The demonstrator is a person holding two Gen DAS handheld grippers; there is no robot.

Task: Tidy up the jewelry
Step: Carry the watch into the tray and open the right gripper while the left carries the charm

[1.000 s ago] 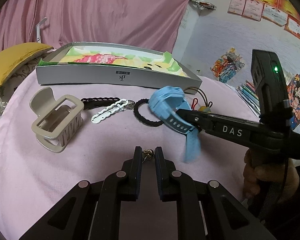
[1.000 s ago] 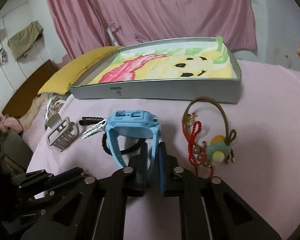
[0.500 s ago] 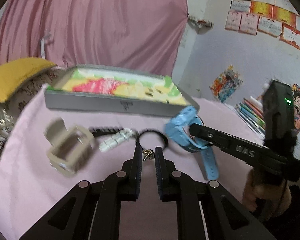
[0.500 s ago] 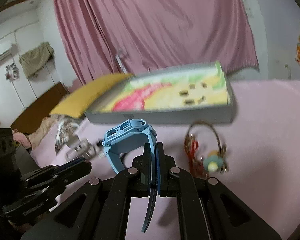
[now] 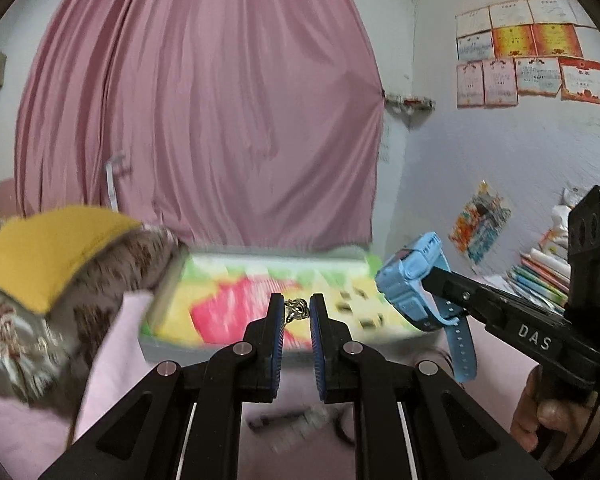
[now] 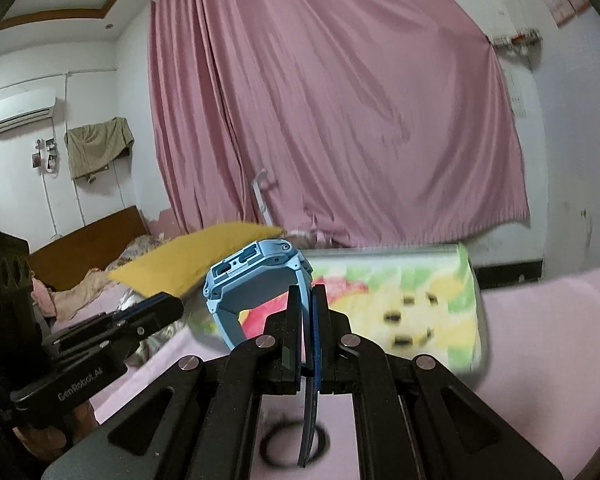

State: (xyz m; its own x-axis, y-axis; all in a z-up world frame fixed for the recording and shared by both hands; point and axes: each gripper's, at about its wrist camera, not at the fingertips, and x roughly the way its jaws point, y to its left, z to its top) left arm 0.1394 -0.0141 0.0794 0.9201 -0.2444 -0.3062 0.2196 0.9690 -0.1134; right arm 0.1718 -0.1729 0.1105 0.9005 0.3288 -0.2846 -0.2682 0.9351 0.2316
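My left gripper [image 5: 297,307] is shut on a small gold metal trinket [image 5: 296,309] and holds it in the air in front of the grey box [image 5: 220,346] with the cartoon-bear lining. My right gripper [image 6: 307,300] is shut on the strap of a light blue watch [image 6: 256,276], lifted above the pink cloth. The watch also shows at the right of the left wrist view [image 5: 414,280], close to the box's right end. A black hair tie [image 6: 292,446] lies on the cloth below the right gripper.
A yellow cushion [image 5: 48,248] on a patterned pillow lies left of the box. A pink curtain [image 5: 204,120] hangs behind. Books [image 5: 540,276] are stacked at the far right. More blurred items [image 5: 296,420] lie on the pink cloth below the left gripper.
Both grippers have risen from the cloth and moved toward the box, the left with the gold trinket, the right with the blue watch. The hair clips and ties have dropped out of view.
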